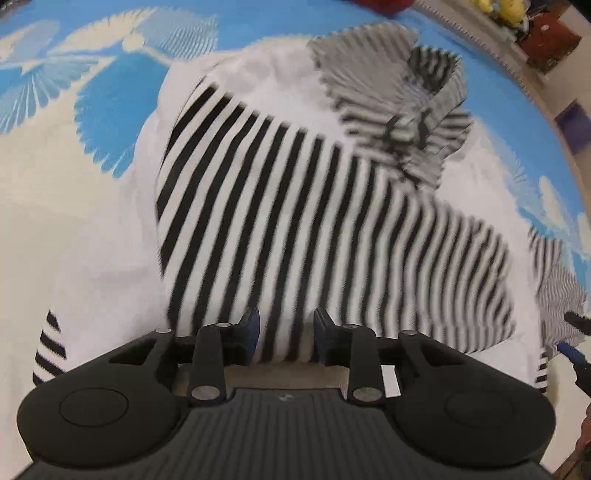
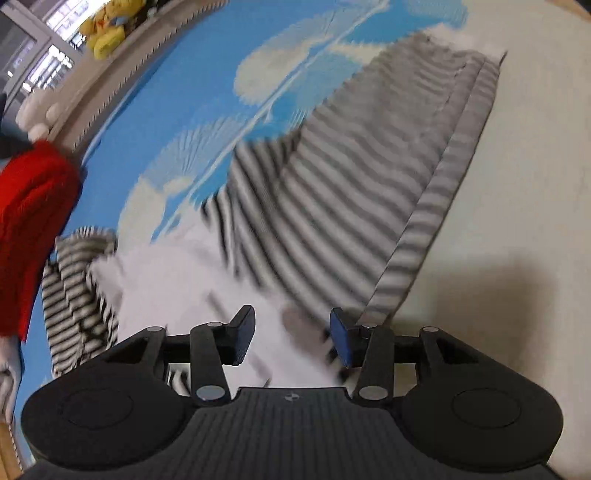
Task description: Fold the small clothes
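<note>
A small black-and-white striped shirt (image 1: 295,206) with white panels lies rumpled on a blue-and-cream patterned mat (image 1: 66,192). My left gripper (image 1: 286,332) is open, its fingers on either side of the shirt's near hem, a fold of striped cloth between them. In the right wrist view the same shirt (image 2: 332,192) stretches away, partly folded over itself. My right gripper (image 2: 291,332) is open just above the shirt's white near part. The right gripper's tip shows at the left wrist view's right edge (image 1: 576,332).
A red garment (image 2: 33,229) lies at the left of the mat. A yellow plush toy (image 2: 107,29) sits beyond the mat's serrated border. The floor edge and dark furniture (image 1: 546,40) lie past the mat at far right.
</note>
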`<act>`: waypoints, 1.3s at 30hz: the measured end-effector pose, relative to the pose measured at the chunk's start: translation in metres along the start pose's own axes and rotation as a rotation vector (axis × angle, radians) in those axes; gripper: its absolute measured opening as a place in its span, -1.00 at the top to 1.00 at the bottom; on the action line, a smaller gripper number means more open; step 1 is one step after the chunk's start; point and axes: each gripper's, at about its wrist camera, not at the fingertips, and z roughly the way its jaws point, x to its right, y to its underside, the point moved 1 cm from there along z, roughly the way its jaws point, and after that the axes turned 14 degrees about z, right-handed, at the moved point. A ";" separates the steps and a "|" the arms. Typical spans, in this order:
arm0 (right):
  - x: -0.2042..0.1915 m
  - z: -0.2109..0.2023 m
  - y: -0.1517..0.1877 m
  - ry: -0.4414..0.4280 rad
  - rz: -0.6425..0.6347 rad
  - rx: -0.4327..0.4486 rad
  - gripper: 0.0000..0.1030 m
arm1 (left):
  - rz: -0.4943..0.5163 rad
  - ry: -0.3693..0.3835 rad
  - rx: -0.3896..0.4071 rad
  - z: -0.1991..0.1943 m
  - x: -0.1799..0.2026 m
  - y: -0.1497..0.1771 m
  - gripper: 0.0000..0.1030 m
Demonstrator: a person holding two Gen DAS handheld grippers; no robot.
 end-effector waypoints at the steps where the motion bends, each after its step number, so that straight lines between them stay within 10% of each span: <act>1: 0.003 -0.003 -0.009 -0.002 0.004 0.022 0.08 | 0.004 0.006 0.013 -0.004 0.003 -0.002 0.31; 10: 0.095 -0.026 -0.107 0.071 0.233 0.226 0.08 | 0.023 0.025 0.016 -0.001 0.019 -0.009 0.31; 19: 0.143 0.008 -0.161 -0.095 0.418 0.254 0.07 | 0.003 0.043 0.020 -0.001 0.019 -0.011 0.31; 22: 0.140 0.021 -0.167 -0.122 0.382 0.289 0.18 | 0.002 0.044 0.022 -0.003 0.016 -0.011 0.30; 25: 0.132 0.027 -0.170 -0.104 0.326 0.307 0.93 | -0.012 0.040 0.030 -0.007 0.009 -0.011 0.31; 34: 0.082 -0.004 -0.152 -0.037 0.181 0.494 0.94 | -0.058 0.034 0.053 -0.023 -0.018 -0.012 0.31; 39: 0.003 -0.045 -0.111 -0.078 -0.127 0.596 0.94 | -0.115 0.031 0.085 -0.037 -0.042 -0.016 0.31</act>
